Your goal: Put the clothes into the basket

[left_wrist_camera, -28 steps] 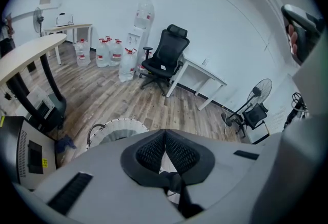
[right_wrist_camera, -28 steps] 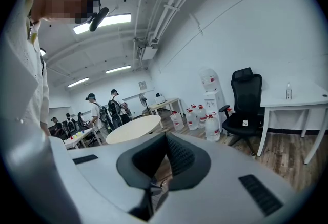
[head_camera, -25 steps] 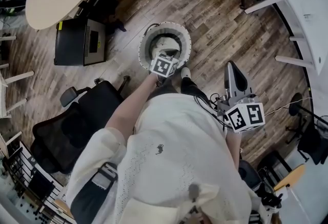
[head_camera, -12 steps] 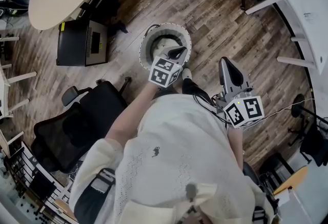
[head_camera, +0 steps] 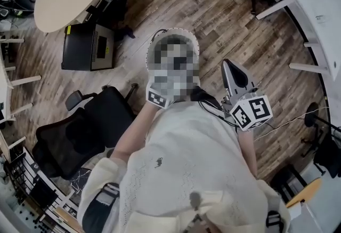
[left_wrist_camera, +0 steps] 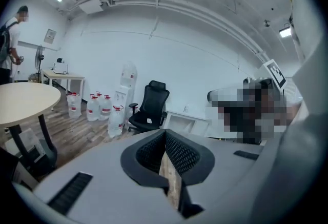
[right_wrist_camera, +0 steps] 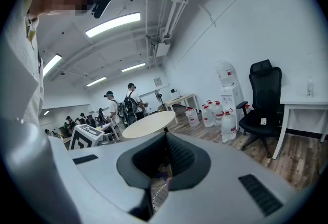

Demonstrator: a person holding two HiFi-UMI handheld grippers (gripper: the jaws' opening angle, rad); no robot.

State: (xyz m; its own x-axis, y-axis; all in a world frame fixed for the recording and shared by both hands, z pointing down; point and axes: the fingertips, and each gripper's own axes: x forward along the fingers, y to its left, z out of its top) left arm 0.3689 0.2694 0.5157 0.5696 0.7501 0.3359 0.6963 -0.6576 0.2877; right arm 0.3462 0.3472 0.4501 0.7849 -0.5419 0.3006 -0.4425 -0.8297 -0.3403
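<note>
- Our left gripper (left_wrist_camera: 165,135) was clamped shut on nothing, held in front of us over the near rim of the basket (head_camera: 151,48).
- Our right gripper (right_wrist_camera: 165,138), beside it, was also shut and empty.
- The white-rimmed basket stood on the wooden floor (head_camera: 229,18); we could not make out clothes inside.

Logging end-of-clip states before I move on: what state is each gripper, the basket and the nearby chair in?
left gripper: shut, nothing between its jaws.
right gripper: shut, nothing held.
basket: upright, its inside hidden by a blur patch.
office chair: upright, nobody in it.
</note>
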